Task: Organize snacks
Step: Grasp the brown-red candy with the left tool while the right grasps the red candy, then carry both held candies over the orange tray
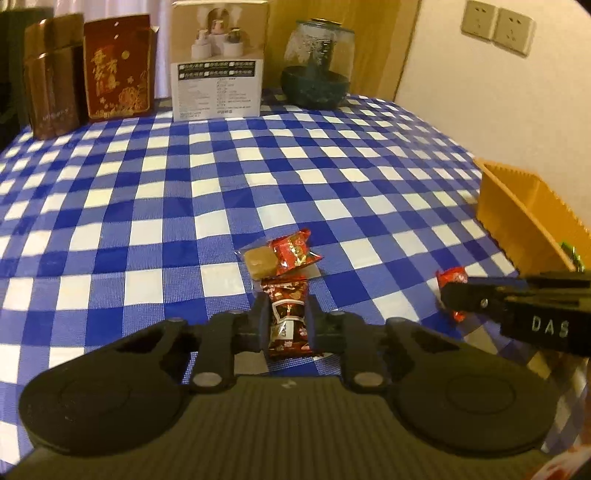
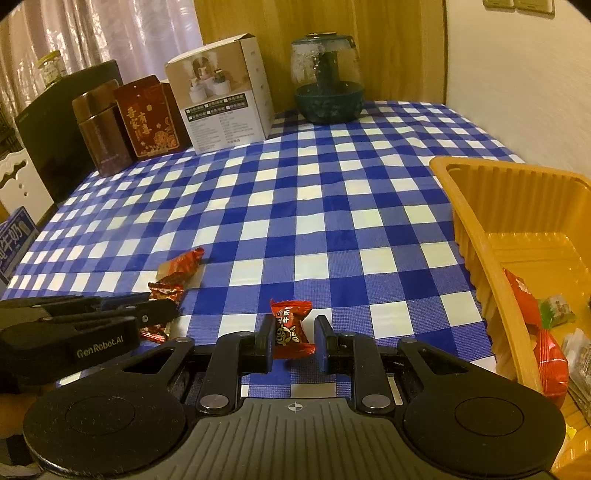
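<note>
With my left hand-held gripper (image 1: 286,325) clamped on a red snack packet (image 1: 287,321) and the right (image 2: 291,338) pinching a red candy (image 2: 290,328) above the surface (image 2: 332,206), I should lift both clear before swinging toward the yellow tray (image 2: 476,236).

I'm working in what reads as a lived-in home, at a dining or side table pushed into a corner. My landmark is the blue-and-white checked tablecloth (image 2: 332,206) covering it. Along its far edge I see a red gift box with gold characters (image 2: 151,116), a brown tin (image 2: 101,129) just left of that box, a white product carton (image 2: 221,96) and a glass-domed ornament (image 2: 327,81). Behind the cloth hang pale curtains (image 2: 110,33) and a wood panel (image 2: 399,48); above its far right corner sit wall sockets (image 1: 498,26). At the cloth's right edge stands an orange plastic tray (image 2: 476,229) with wrapped sweets inside.
</note>
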### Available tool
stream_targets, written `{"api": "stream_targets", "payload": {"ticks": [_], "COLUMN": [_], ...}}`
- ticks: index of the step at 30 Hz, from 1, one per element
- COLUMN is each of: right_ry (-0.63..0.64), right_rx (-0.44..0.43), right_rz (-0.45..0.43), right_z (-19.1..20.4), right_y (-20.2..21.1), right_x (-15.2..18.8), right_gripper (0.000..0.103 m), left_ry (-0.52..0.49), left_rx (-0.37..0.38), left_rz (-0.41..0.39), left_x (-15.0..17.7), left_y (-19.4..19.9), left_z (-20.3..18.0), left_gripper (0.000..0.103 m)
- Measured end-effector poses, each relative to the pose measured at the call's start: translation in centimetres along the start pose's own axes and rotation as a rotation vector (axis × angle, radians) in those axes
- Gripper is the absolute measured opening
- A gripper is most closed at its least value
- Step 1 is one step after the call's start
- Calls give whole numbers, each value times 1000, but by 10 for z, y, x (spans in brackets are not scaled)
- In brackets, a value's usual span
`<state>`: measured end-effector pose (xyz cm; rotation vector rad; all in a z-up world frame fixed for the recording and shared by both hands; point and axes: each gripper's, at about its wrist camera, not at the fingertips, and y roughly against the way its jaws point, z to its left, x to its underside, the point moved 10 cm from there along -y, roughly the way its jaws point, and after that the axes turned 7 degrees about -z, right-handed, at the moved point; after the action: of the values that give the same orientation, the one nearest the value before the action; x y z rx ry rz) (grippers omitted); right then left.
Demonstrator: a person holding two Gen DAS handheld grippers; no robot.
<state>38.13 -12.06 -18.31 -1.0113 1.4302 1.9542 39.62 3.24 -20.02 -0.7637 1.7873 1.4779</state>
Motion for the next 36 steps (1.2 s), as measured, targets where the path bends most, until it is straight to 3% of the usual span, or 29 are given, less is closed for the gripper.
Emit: {"api": "stream_targets", "payload": {"ticks": [12,24,36], "right_ry": [20,-27,-49], "right_rx": [-13,-2,10], "right_rz": [-24,-56,-84], "right_z": [6,6,1], "right_y": [26,115,185], "right_x": [2,15,26], "right_gripper": [23,23,23], "left_ry": [19,172,186], "left_rx": [-10,-1,8], "left_rz": [18,-2,-31], "left_x": [10,23,22], "left_y": [41,130,191], "left_z": [-4,-44,-83], "left_gripper": [17,17,17]}}
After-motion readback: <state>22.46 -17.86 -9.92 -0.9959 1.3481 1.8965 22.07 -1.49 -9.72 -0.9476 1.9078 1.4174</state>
